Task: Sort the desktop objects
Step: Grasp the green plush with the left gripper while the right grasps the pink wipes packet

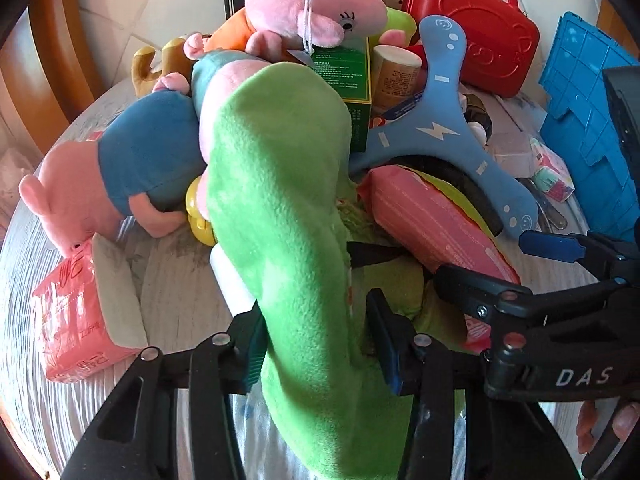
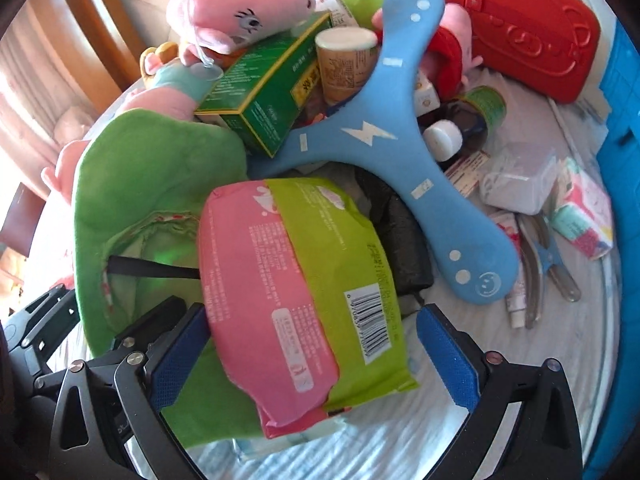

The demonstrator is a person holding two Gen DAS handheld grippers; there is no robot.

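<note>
Green plush (image 1: pixel 280 184): we see plain bright green fleece, with a red-and-white print on its inner lining.
Packet (image 2: pixel 304 292): half pink, half lime green, with small white print and a black-and-white barcode.
Boomerang (image 2: pixel 372 132): sky blue, with a white lightning bolt, white dots, dashes and smiley faces.
Carton (image 2: pixel 264 104): dark green with yellow edging and pale lettering.
Case (image 2: pixel 520 24): solid red, with an embossed pattern.
Pig plush (image 1: pixel 308 12): pink, with black stitched lashes.
Second pig plush (image 1: pixel 120 184): pink in a teal-blue top.
Crate (image 1: pixel 580 120): bright blue grid.
Tissue pack (image 1: pixel 76 312): pink with red print.
Claw pads (image 2: pixel 448 356): blue on black arms.
Bench (image 1: pixel 168 280): we see pale grey wood grain.
</note>
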